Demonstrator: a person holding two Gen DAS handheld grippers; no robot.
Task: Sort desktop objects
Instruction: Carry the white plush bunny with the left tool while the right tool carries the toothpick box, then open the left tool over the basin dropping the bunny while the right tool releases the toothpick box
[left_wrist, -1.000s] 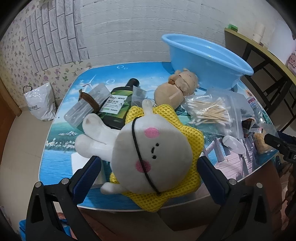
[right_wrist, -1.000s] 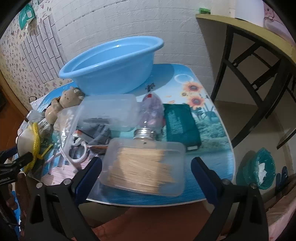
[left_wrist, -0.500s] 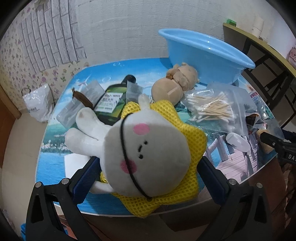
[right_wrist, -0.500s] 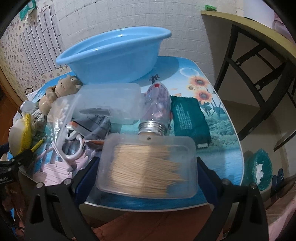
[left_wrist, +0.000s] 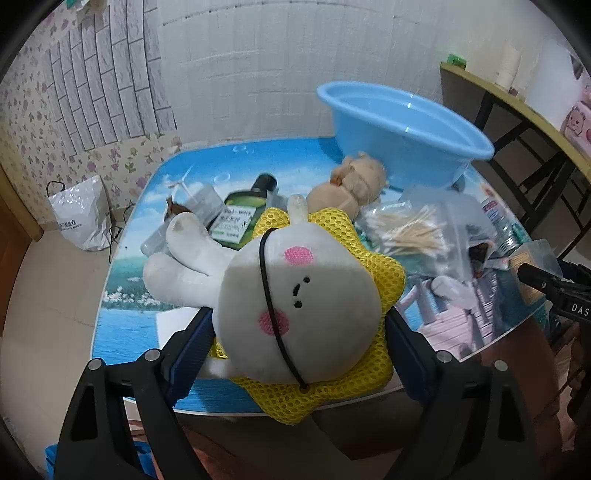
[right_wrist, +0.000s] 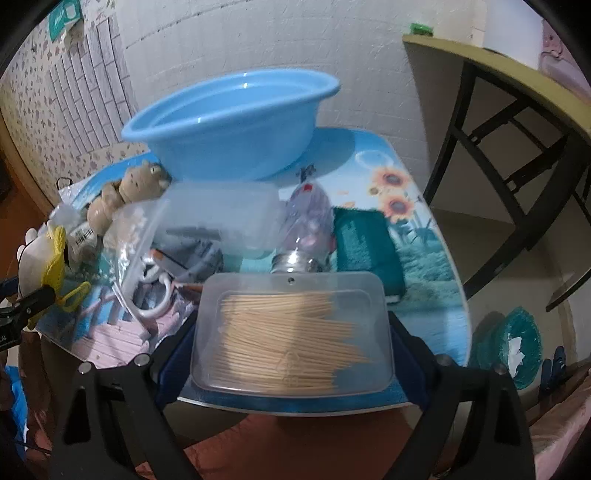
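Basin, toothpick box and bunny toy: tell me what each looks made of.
Basin: blue plastic, smooth and glossy, with light glints on its rim.
Toothpick box: clear, slightly frosted plastic; the sticks inside look like pale wood or bamboo.
Bunny toy: soft white plush with stitched face, on a yellow open-weave mesh collar, likely synthetic.
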